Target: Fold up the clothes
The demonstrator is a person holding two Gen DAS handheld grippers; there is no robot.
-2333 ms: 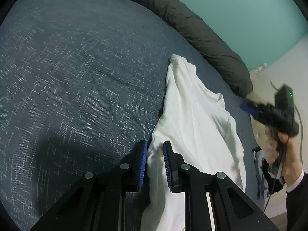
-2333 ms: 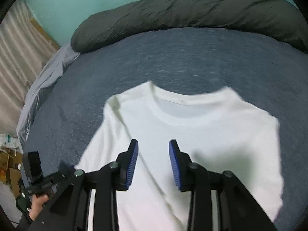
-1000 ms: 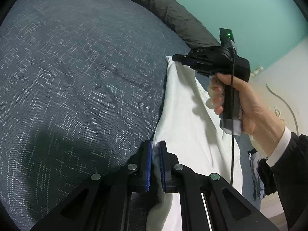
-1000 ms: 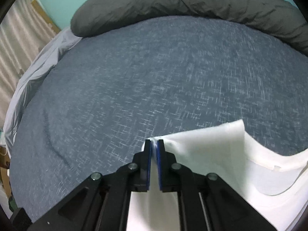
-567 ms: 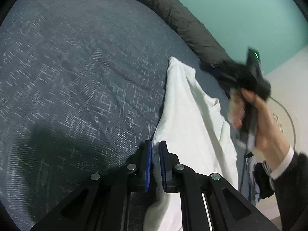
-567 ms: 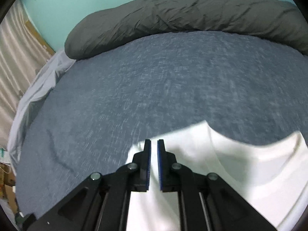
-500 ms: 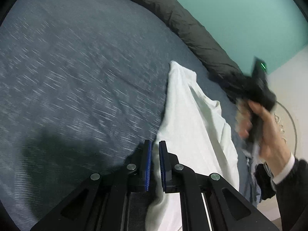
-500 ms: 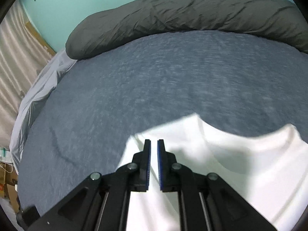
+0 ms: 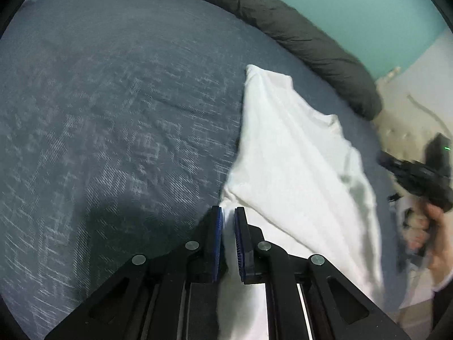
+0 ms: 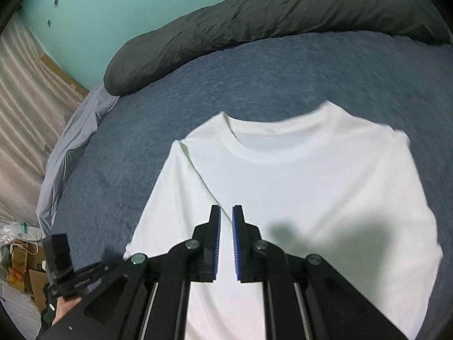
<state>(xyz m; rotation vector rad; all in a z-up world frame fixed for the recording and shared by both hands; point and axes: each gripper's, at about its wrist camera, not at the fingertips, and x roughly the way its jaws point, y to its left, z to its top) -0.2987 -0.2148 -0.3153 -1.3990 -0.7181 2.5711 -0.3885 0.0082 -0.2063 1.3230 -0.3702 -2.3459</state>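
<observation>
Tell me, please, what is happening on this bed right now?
A person is folding a white T-shirt on a blue bedspread. The left hand-held gripper is shut on the shirt's edge. The right hand-held gripper is nearly shut with nothing held, above the shirt's front. One sleeve is already folded in; a dark bolster lies behind.

One white T-shirt (image 10: 311,187), one bed (image 10: 254,70), two grippers.
</observation>
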